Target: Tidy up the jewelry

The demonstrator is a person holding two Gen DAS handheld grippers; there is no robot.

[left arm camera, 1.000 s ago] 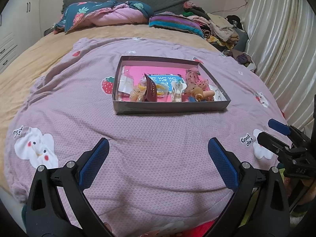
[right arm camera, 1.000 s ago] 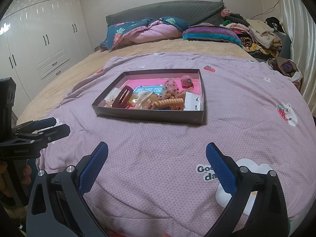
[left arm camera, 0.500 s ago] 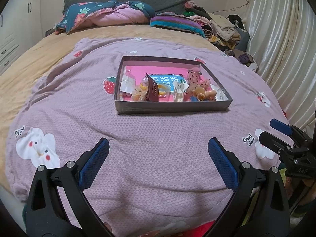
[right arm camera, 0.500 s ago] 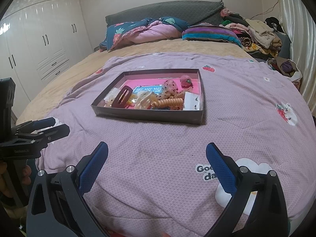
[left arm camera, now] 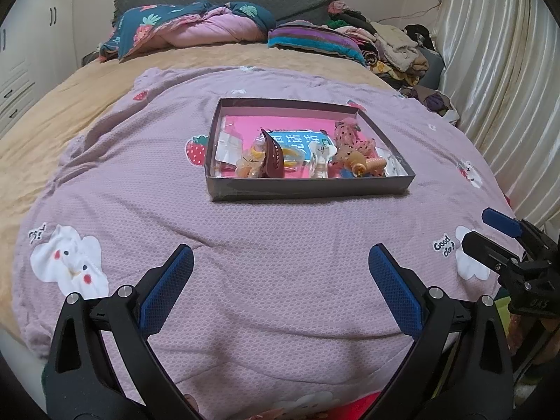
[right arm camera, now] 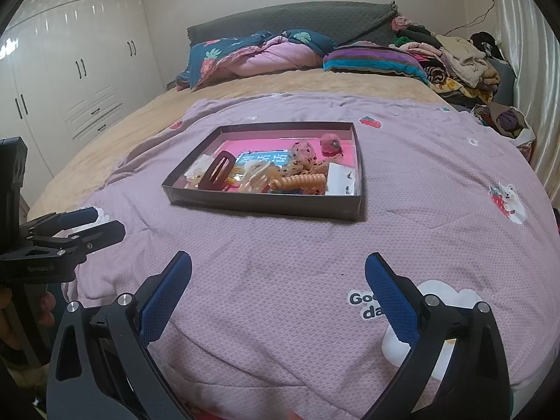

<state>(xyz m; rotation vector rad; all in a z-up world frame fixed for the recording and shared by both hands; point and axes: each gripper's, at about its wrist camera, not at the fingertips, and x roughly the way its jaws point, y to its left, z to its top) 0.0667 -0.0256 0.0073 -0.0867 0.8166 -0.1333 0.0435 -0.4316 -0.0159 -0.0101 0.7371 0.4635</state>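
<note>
A shallow dark box [left arm camera: 308,189] [right arm camera: 266,206] with a pink floor lies on the purple blanket mid-bed. Inside it are a maroon hair claw [left arm camera: 271,155] [right arm camera: 217,169], a cream claw clip [right arm camera: 257,175], an orange spiral hair tie [right arm camera: 302,182] [left arm camera: 371,165], a dotted pink scrunchie [left arm camera: 350,140] [right arm camera: 304,152], a pink pompom [right arm camera: 330,140] and small white cards [right arm camera: 341,180] [left arm camera: 229,143]. My left gripper [left arm camera: 280,276] is open and empty, well short of the box. My right gripper [right arm camera: 278,280] is also open and empty, likewise short of it.
The purple blanket [left arm camera: 280,245] covers a tan bedspread [left arm camera: 42,129]. Folded quilts [right arm camera: 259,56] and a clothes pile [right arm camera: 455,59] sit at the headboard. White wardrobes [right arm camera: 70,70] stand left, curtains [left arm camera: 507,87] right. A hand [right arm camera: 42,311] holds the left gripper's handle.
Both views have shifted only slightly; the box sits a little lower in the left wrist view. Nothing in the box has moved and both grippers stay open.
</note>
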